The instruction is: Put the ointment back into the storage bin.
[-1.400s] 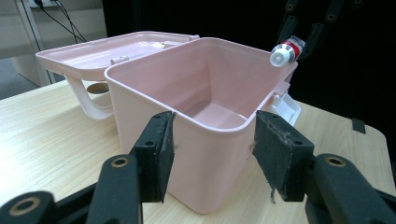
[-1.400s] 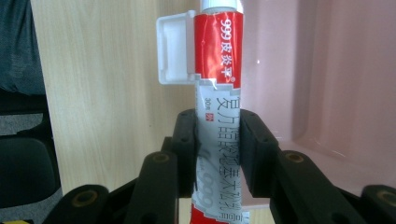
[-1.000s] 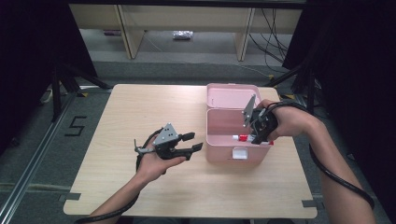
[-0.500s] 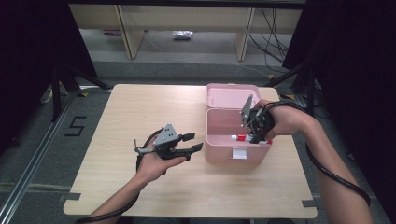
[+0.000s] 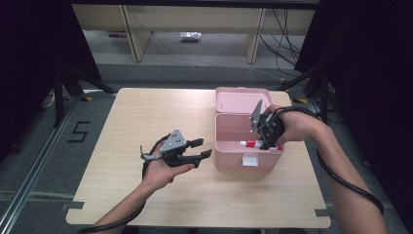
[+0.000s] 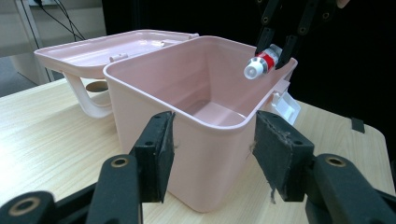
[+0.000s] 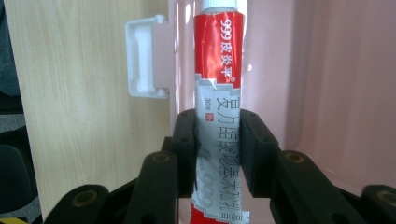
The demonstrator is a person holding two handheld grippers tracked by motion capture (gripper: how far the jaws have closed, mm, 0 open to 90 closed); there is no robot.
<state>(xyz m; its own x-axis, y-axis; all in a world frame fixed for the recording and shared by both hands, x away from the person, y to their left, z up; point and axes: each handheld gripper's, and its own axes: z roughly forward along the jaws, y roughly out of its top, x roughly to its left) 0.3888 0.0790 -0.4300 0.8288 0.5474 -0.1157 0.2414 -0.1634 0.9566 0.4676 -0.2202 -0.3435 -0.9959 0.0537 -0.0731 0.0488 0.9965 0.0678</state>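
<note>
A pink plastic box stands open on the table, its lid laid back; it also shows as the box in the left gripper view. My right gripper is shut on a red and white ointment tube, held level over the box's front rim. The tube points left, cap first, above the hollow. My left gripper stands open to the left of the box, jaws aimed at its side wall with nothing between the pads.
The box's white front latch hangs open over the wooden table. Bare tabletop lies left of and in front of the box. Shelving and cables sit on the floor beyond the table's far edge.
</note>
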